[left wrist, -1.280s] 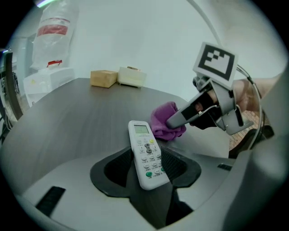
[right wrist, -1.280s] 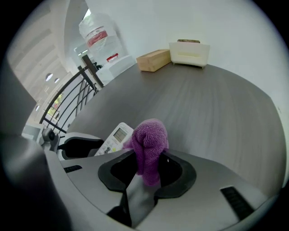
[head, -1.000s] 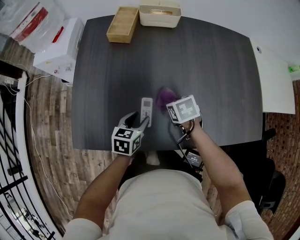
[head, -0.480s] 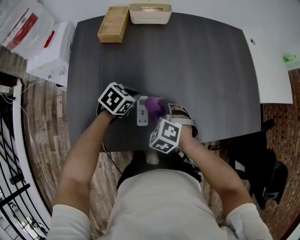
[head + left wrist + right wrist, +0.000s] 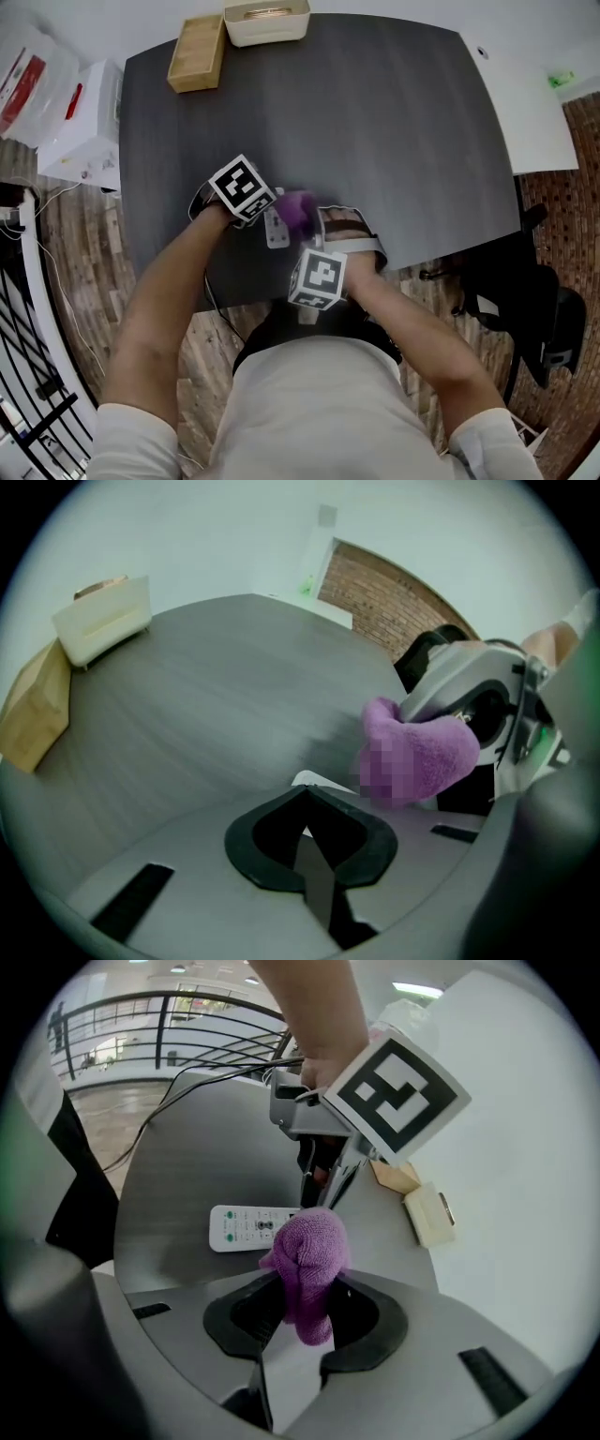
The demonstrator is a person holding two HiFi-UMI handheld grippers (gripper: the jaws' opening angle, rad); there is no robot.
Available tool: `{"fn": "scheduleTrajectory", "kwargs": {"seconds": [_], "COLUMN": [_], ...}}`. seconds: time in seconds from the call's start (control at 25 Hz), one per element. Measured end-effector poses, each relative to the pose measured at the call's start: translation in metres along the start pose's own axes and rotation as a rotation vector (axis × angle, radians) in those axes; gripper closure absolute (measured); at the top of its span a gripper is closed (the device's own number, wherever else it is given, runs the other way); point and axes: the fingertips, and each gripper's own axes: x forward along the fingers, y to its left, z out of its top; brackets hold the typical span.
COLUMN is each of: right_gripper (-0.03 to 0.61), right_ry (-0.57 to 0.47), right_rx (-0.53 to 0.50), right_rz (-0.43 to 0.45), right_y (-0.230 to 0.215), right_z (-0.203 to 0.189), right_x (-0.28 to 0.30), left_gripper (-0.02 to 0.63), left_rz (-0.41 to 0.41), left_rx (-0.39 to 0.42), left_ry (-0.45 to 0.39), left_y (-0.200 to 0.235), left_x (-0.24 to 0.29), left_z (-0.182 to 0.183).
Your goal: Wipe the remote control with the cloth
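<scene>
The white remote control (image 5: 275,230) lies on the dark table (image 5: 375,122) near its front edge. In the right gripper view the remote control (image 5: 246,1227) shows its buttons. My right gripper (image 5: 305,1290) is shut on a bunched purple cloth (image 5: 309,1255), held just over the remote's far end. In the head view the cloth (image 5: 296,210) sits between both grippers. My left gripper (image 5: 305,797) is shut, its tips down at that end of the remote (image 5: 314,781). Whether the left gripper (image 5: 265,208) pinches the remote is hidden by the cloth.
A wooden box (image 5: 195,52) and a cream tray (image 5: 267,21) stand at the table's far edge. White boxes (image 5: 80,141) lie on the floor at the left. A white table (image 5: 525,103) adjoins on the right, and a black chair (image 5: 539,314) stands below it.
My left gripper went from open at the remote's near end to shut at its far end. My right gripper rolled over and brought the cloth onto the remote.
</scene>
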Motion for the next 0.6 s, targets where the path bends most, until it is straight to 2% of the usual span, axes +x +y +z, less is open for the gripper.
{"fn": "scheduleTrajectory", "kwargs": {"seconds": [0.2,0.32,0.52,0.6], "right_gripper": [0.457,0.458,0.457,0.458], "right_ry": [0.038,-0.030,-0.006,0.034], "right_rx": [-0.188,-0.206,-0.343,-0.423], "right_rz": [-0.084,-0.144,-0.094,-0.060], "right_y": [-0.002,0.004,0.034,0.045], "right_z": [0.019,0.041,0.048,0.042], "right_x": [0.006,0.010,0.014,0.014], "left_gripper": [0.611,0.611,0.611,0.611], "left_rz": [-0.019,-0.023,-0.014,-0.008], "left_rx": [-0.072,-0.105,-0.131,-0.134], "left_ry": [0.012,0.012,0.011,0.010], "left_y": [0.000,0.001,0.000,0.000], "left_x": [0.001,0.001,0.002,0.002], "left_z": [0.001,0.002,0.003,0.004]}}
